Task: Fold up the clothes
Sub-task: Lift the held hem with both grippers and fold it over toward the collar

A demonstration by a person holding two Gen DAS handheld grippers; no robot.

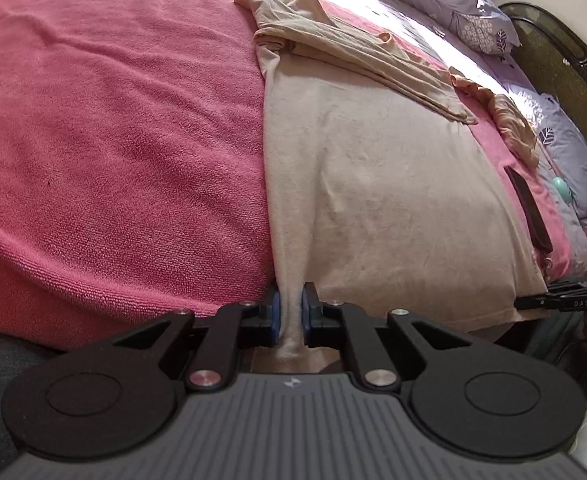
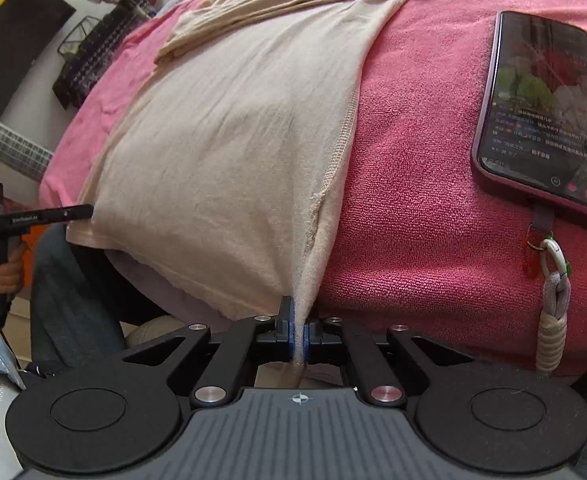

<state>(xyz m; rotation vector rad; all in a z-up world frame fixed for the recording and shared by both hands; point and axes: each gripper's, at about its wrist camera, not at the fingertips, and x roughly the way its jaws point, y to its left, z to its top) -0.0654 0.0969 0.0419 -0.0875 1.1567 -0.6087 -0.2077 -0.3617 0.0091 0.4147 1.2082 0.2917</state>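
A beige shirt (image 1: 385,184) lies spread on a pink towel-covered bed (image 1: 113,152), its sleeves folded in across the far end. My left gripper (image 1: 291,312) is shut on the shirt's near hem at its left corner, the fabric pinched between the blue pads. In the right wrist view the same shirt (image 2: 229,152) stretches away, and my right gripper (image 2: 302,334) is shut on the hem's right corner beside the stitched side seam. The cloth is pulled taut from both grips. The left gripper's black body (image 2: 33,216) shows at the left edge, held by a hand.
A phone (image 2: 541,108) with a lit screen and a lanyard lies on the pink bed (image 2: 421,184) right of the shirt. Another beige garment (image 1: 513,124) and grey patterned pillows (image 1: 473,4) sit at the far side. Black racks and clutter (image 2: 93,52) stand beyond the bed's left edge.
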